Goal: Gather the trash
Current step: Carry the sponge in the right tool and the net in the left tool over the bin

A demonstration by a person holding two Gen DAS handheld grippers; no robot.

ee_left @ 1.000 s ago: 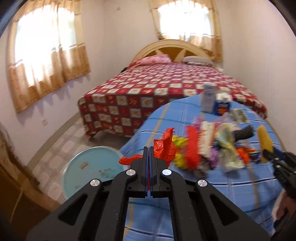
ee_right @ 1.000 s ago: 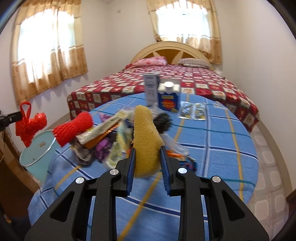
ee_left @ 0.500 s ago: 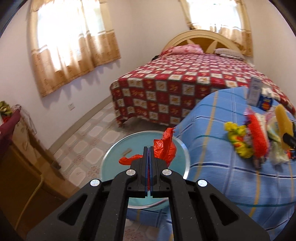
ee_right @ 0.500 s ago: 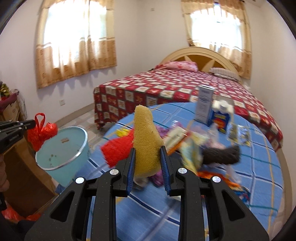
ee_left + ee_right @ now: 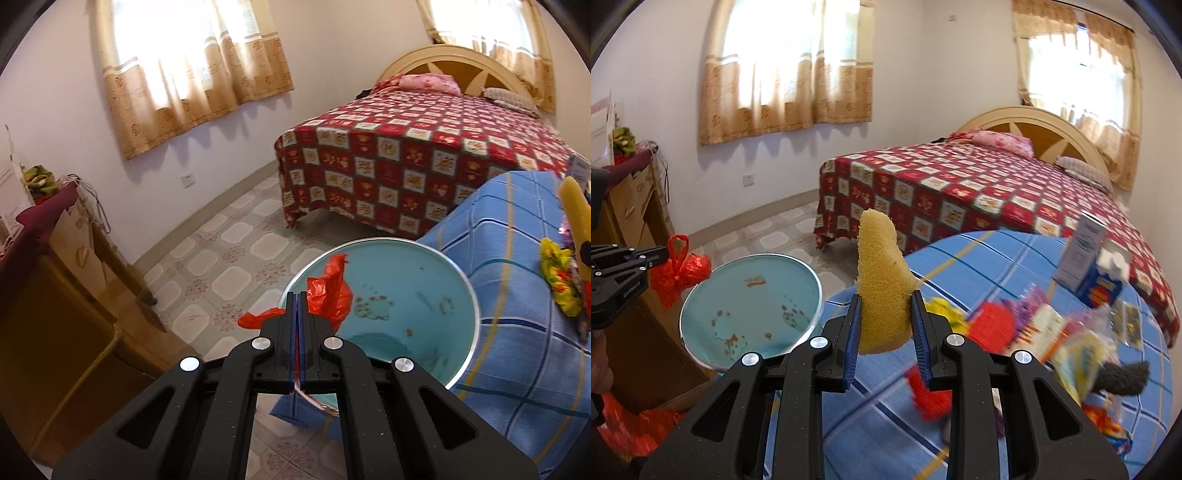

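My left gripper (image 5: 297, 295) is shut on a crumpled red plastic bag (image 5: 330, 291) and holds it over the near rim of a round blue bin (image 5: 424, 295). From the right wrist view the bag (image 5: 681, 271) hangs just left of the bin (image 5: 753, 306). My right gripper (image 5: 885, 295) is shut on a yellow sponge (image 5: 882, 284), held above the blue checked table (image 5: 979, 251), right of the bin. Several pieces of trash (image 5: 1034, 325) lie on the table. The sponge also shows in the left wrist view (image 5: 576, 221).
A bed with a red patterned cover (image 5: 424, 158) stands behind the table. A wooden cabinet (image 5: 55, 295) is on the left by the wall. Two cartons (image 5: 1093, 266) stand at the table's far side. Tiled floor (image 5: 229, 266) lies between cabinet and bin.
Both grippers have swung left from the table toward the bin. The red bag now hangs over the bin's rim, and the sponge has come closer to the bin.
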